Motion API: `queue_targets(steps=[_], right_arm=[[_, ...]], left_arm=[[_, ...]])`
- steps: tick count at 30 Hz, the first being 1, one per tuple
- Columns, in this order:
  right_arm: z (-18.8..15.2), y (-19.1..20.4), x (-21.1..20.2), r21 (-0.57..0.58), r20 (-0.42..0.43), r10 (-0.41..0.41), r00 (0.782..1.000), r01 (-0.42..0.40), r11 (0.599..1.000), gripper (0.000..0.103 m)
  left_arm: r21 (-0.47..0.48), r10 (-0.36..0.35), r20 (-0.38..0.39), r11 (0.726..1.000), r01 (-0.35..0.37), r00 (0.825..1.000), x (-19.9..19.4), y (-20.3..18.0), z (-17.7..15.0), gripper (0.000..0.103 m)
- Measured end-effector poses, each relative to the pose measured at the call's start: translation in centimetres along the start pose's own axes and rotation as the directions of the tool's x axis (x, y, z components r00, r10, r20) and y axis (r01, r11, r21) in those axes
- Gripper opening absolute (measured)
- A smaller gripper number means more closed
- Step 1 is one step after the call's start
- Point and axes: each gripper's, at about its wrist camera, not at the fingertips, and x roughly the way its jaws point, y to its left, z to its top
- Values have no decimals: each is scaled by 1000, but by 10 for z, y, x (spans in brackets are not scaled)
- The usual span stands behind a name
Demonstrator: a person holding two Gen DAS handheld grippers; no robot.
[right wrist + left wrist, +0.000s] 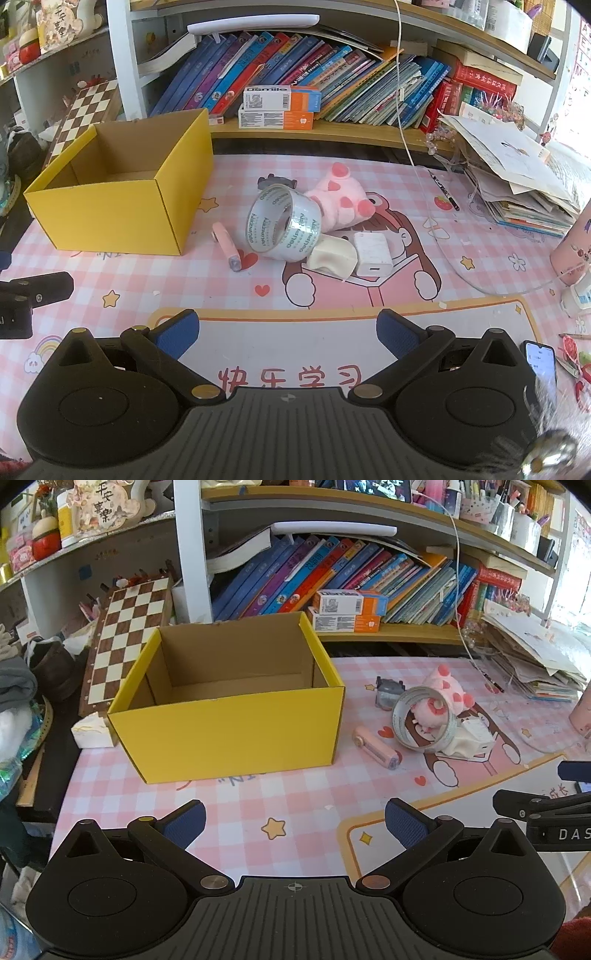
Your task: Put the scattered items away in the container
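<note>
Blue-padded left tool tilted down, jaws wide

The roll of clear tape carries the repeated brand "deli" with "DELIPIZEN"-like lettering, not fully legible. The upper white-and-orange carton on the far shelf reads "usmile". The desk mat shows red characters "快乐学习" at its near edge. The plaque at far left reads "平安喜樂".
</note>
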Motion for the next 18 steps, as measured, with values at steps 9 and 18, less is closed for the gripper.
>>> queue_targets(steps=[9,18], right_arm=[[0,0,0,0,-1,0,1000,0,1000,103],[2,-1,1,2,0,-1,1000,1,1000,103]], left_arm=[[-5,13,11,1000,-13,1000,0,-4,-2,103],[-12,5,-1,1000,-5,1000,1,0,-1,103]])
